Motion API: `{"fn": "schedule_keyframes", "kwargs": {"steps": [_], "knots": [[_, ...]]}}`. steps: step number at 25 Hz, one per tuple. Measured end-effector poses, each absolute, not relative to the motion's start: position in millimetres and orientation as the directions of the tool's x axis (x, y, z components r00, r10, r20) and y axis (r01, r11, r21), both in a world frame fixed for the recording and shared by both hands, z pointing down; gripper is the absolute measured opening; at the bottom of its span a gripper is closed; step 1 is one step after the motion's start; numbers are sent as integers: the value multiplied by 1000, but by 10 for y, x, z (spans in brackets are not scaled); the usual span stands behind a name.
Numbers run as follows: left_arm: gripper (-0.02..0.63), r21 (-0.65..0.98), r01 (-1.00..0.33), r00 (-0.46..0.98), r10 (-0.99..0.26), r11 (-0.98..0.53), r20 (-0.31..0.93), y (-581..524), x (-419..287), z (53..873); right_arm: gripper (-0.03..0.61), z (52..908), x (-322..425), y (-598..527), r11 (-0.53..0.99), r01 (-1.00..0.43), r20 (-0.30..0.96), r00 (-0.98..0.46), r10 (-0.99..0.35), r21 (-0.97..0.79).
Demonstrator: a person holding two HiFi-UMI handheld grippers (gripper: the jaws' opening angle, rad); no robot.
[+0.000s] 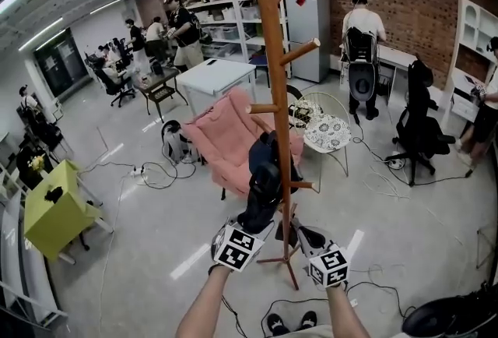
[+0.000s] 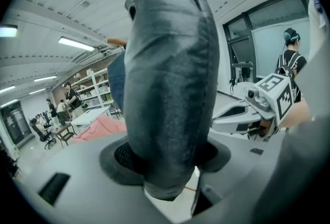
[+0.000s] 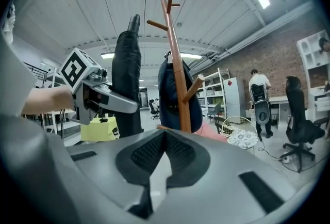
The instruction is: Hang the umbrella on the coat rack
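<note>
A tall wooden coat rack [image 1: 276, 79] stands straight ahead, with a dark blue garment [image 1: 268, 149] hanging from a low peg. My left gripper [image 1: 259, 210] is shut on a folded black umbrella [image 1: 261, 187], held upright just left of the pole. In the left gripper view the umbrella [image 2: 170, 89] fills the space between the jaws, with a rack peg [image 2: 117, 42] behind it. My right gripper [image 1: 301, 234] sits low beside the pole, shut and empty. The right gripper view shows the rack [image 3: 176, 73], the garment [image 3: 166, 94] and the umbrella [image 3: 128, 83] ahead of it.
A pink armchair [image 1: 226, 138] and a round patterned side table [image 1: 327, 132] stand behind the rack. A yellow-green box [image 1: 50, 208] is at the left, a black office chair [image 1: 420, 126] at the right. Cables trail over the floor. People work at the back.
</note>
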State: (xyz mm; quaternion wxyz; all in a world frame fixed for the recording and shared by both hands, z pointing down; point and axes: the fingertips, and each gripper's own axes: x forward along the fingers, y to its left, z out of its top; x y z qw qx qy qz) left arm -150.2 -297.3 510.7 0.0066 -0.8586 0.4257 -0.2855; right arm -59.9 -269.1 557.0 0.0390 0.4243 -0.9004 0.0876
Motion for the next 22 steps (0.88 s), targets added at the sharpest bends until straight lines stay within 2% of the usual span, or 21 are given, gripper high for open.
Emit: {"fn": "schedule_keyframes", "kwargs": {"steps": [11,22], "knots": [[259,-177,-806,471,-793,-565,387,-3299,-1684,4305,3,5566,-686,-2759,656,-742,134,-670,-730,-139],[261,-162,-791,496,-773,-590,396,-3553,-1536,3971,3,5654,-602,-2796,641,-748,136,-663,-736,-173]]}}
